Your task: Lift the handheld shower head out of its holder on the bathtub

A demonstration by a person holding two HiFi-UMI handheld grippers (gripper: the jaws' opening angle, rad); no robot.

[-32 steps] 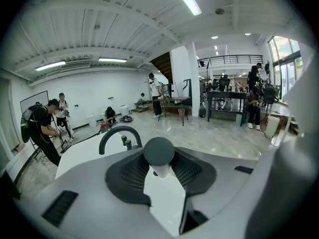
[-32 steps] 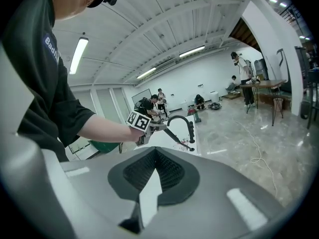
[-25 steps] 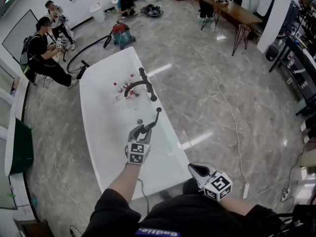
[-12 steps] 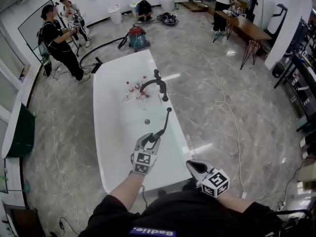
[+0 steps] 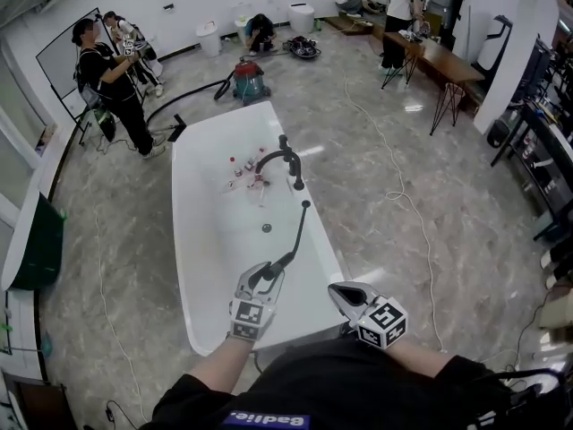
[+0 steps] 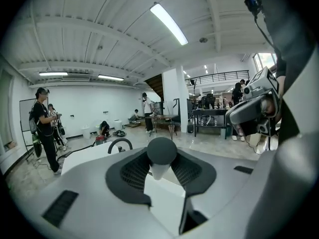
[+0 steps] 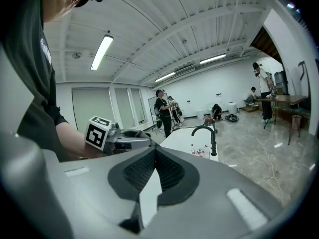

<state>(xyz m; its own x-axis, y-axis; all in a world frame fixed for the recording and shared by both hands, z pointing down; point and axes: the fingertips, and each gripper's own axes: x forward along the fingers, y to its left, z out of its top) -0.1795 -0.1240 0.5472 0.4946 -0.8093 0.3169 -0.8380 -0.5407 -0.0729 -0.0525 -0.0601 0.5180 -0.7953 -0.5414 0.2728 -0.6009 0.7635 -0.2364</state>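
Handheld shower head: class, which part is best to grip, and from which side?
Grip the handheld shower head on its slim handle's lower end, coming from the bathtub's near end; the thin shaft fits between jaws, as the left gripper shows.

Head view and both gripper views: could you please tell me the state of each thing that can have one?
Shower head: clamped in the left gripper, up off the bathtub.
Left gripper: jaws shut on the shower head.
Right gripper: jaws shut, empty.
Bathtub: small bottles lying inside.
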